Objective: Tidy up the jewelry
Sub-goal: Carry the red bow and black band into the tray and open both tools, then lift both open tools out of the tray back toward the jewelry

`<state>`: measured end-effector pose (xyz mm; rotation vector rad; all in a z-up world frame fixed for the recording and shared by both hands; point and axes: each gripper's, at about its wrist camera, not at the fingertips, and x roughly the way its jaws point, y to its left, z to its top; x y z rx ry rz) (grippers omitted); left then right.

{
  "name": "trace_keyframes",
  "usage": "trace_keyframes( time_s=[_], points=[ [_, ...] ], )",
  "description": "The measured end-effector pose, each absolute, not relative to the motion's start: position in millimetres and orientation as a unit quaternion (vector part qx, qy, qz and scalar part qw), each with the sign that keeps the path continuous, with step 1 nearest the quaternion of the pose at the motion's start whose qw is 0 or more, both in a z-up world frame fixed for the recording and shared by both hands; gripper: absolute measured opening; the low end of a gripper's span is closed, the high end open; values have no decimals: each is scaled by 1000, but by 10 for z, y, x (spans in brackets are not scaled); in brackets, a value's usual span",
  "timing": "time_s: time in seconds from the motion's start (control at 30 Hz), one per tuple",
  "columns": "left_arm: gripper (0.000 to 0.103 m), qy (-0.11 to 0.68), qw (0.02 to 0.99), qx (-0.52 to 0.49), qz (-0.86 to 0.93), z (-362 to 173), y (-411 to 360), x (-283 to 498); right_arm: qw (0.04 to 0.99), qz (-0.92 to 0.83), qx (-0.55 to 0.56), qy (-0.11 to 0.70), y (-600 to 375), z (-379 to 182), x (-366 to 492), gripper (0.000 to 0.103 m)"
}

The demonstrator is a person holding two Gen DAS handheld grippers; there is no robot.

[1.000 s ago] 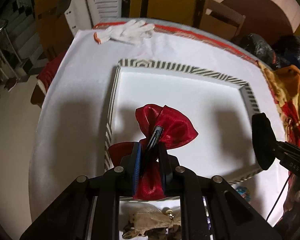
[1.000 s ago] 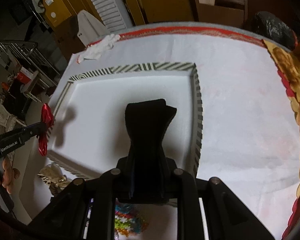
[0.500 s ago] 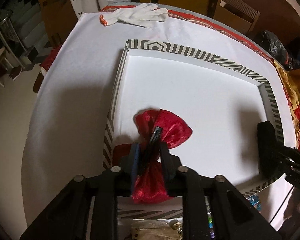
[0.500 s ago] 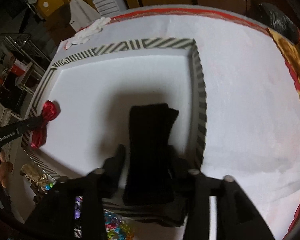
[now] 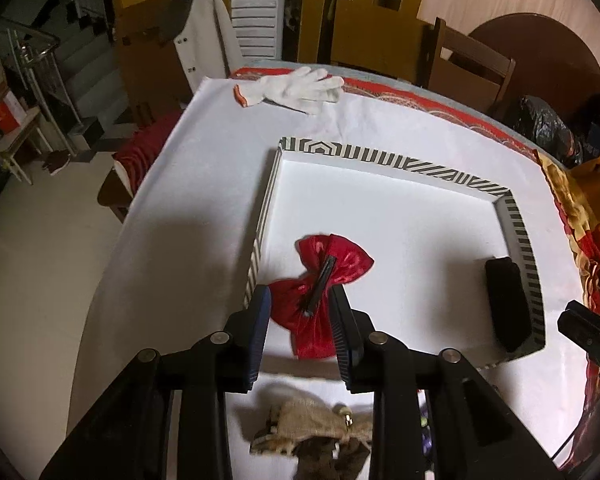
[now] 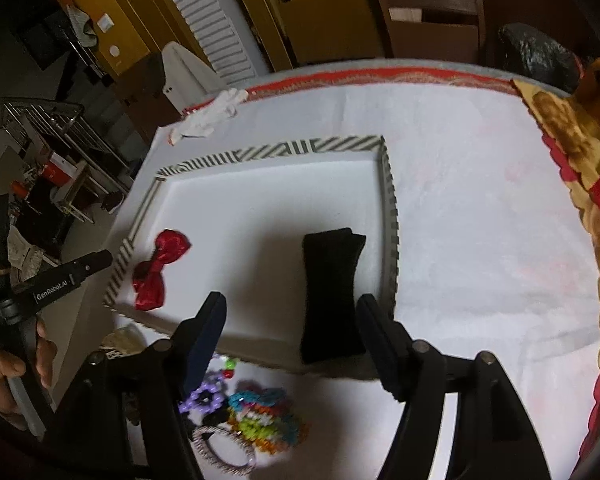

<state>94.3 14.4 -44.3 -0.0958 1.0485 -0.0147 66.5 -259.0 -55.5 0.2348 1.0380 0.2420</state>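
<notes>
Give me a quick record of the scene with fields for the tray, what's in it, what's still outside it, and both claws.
tray: striped-rim tray with white floor, on the white-covered table
in tray: red bow clip near its left side, black bow near its right side
outside tray: colourful beaded pieces and a beige cloth piece on the near side; white glove at the far edge
left claw: jaws have just been opening, clear of the red bow clip
right claw: jaws have just been opening, clear of the black bow

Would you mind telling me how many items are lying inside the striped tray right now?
2: the red bow near its left edge, and the black bow near its right edge.
</notes>
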Motion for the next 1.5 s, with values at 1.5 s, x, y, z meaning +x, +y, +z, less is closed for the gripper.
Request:
trace_keyframes(
  time_s=[1.5],
  points=[
    [20,426,904,-21,-10,101,51,-282,889,113,66,440,-2152,147,-550,81]
  ],
)
